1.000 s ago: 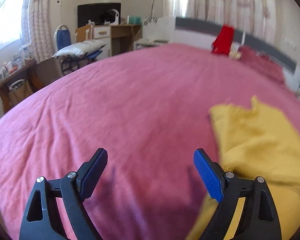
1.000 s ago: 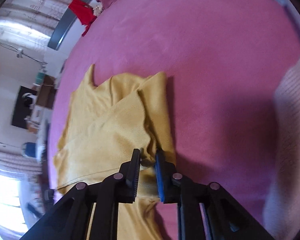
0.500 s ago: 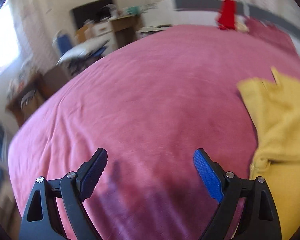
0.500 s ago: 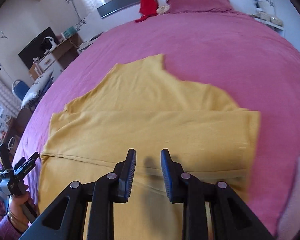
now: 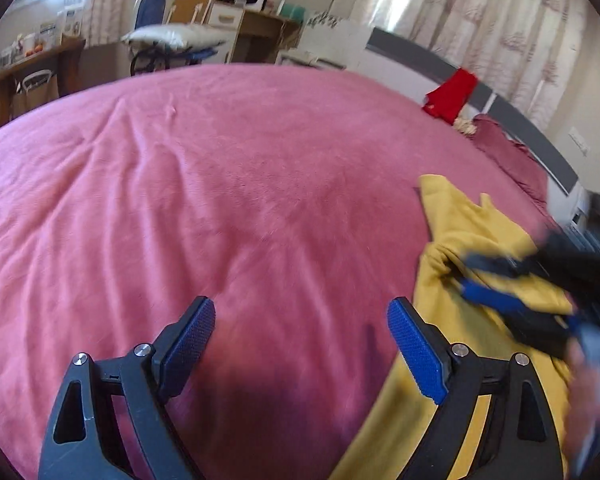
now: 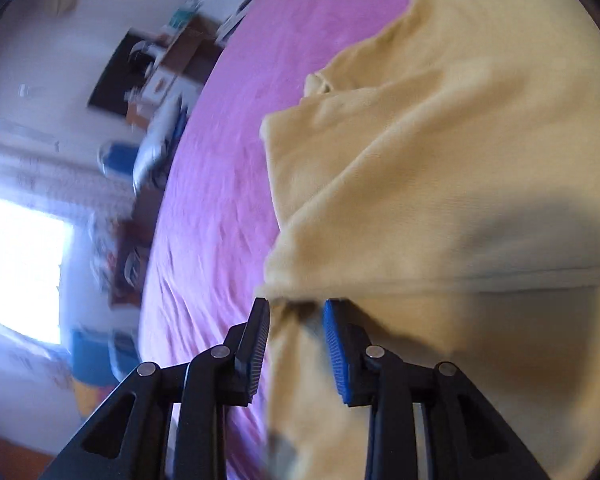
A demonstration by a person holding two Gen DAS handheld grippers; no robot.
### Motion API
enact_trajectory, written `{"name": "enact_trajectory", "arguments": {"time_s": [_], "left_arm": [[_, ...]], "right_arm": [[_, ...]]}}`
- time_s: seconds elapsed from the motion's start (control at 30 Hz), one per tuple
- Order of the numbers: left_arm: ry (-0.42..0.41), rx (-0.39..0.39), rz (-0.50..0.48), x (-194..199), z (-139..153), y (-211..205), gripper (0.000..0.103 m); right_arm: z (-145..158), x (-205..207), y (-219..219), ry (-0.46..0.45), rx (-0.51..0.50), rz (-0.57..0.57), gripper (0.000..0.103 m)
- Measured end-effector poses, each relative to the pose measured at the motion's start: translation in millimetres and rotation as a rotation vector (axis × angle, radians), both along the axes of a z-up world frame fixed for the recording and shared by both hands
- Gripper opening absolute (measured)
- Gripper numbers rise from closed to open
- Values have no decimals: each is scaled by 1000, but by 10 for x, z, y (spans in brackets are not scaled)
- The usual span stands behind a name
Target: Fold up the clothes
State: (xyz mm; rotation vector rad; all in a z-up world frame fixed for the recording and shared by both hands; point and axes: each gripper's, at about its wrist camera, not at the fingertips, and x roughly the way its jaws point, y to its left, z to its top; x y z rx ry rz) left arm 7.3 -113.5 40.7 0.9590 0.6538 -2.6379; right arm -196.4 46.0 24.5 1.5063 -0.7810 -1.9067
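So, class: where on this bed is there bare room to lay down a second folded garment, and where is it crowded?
Free: the wide pink bedspread left of the yellow garment, reaching to the bed's far edge by the desk. Crowded: the right side, where the yellow garment lies, and the headboard end with the red cloth.

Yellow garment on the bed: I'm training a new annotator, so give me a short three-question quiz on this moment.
1. True or false: the left gripper holds the yellow garment.
2. What does the garment lie on? A) wooden desk B) pink bedspread C) floor
3. Fill in: in the right wrist view, the right gripper hovers at the garment's ____ edge.

Key:
1. False; it is wide open with only bedspread between its fingers.
2. B
3. Left. The right gripper's jaws have just been opening, and a bunched bit of the garment's edge sits between them unpinched.
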Motion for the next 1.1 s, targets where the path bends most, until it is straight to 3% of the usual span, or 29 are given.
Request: {"name": "enact_trajectory", "arguments": {"time_s": [0.07,0.13,0.2,0.23,0.3,0.37,0.43,0.47,0.57,0.63,0.7,0.8,0.87,1.0,1.1], "left_arm": [[20,5,0,141,-36,-21,90],[47,76,32,245,-105,-167,90],[75,111,45,322,-139,-161,90],[76,114,47,344,-141,-126,90],[53,83,40,298,-139,-69,90],[45,74,33,287,-138,-48,90],[51,87,30,303,-141,-63,90],[59,102,30,316,-144,-79,90],[73,118,50,319,-158,-86,90],[68,108,52,310,-155,-60,90],[75,119,52,319,-161,-68,90],[84,133,51,341,-173,-76,90],[79,131,51,345,-164,-77,90],[48,124,37,333,-129,-84,90],[32,135,26,241,7,-145,90]], "right_arm": [[-53,-10,-73,-12,-43,-71,26],[-50,33,-165,1,-55,-99,16],[100,155,-320,100,-83,4,16],[196,220,-373,174,-49,59,16],[86,185,-341,146,-9,69,16],[-188,87,-230,20,-84,14,15],[-181,111,-133,-11,-127,-13,18],[-173,126,-85,-25,-148,-26,24],[53,213,-5,96,-99,-107,28],[44,86,4,62,-112,-199,28],[-34,-50,-96,-11,-186,-239,28],[39,-6,-498,22,-275,-98,27],[50,66,-686,57,-144,34,27],[-290,172,-429,-147,-183,-32,25],[-112,288,-24,-74,-180,-49,30]]}}
